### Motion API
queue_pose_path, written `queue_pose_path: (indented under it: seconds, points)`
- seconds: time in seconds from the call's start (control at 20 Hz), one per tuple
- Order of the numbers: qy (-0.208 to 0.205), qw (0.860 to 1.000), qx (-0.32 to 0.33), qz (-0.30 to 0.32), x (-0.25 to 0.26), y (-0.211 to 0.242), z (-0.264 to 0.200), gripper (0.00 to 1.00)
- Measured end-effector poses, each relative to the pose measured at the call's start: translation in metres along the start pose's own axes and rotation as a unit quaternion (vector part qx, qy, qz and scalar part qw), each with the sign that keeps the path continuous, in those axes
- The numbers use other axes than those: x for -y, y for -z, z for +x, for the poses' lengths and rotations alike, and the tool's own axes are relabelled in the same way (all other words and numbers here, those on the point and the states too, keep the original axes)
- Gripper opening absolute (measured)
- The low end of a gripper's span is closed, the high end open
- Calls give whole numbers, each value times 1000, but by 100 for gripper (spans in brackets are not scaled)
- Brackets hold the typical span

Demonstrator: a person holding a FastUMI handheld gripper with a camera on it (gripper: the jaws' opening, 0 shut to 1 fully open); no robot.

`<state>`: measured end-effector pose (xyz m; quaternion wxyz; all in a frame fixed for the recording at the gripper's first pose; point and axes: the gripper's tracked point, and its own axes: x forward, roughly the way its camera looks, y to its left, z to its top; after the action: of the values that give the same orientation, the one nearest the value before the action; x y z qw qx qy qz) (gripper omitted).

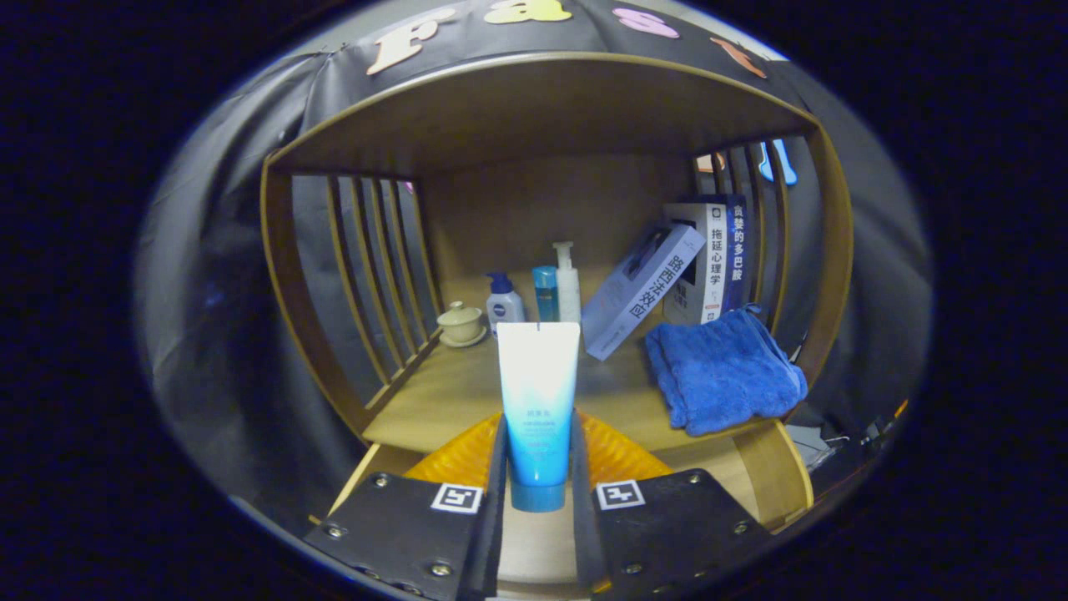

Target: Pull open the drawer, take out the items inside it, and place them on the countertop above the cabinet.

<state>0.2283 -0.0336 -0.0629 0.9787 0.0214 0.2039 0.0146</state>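
Wooden bench (450, 401) ahead | your tongs (538, 484) clench tube (538, 392) upright, cap down, ready to stand | free bench at 12 o'clock, towel (722, 371) at 2.

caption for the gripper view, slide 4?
Fingers clamp a blue tube, cap down, before the countertop.
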Motion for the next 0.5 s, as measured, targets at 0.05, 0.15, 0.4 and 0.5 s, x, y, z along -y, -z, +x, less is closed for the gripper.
queue_pose_path:
  seconds: [0.05, 0.15, 0.4, 0.5]
  points:
    - [2, 1000, 1, 1, 1, 2, 11, 36]
    - [10, 1000, -1, -10, 4, 9, 32, 35]
    - [29, 999, -27, -8, 15, 38, 77, 36]
    - [36, 999, -37, 2, 20, 46, 89, 36]
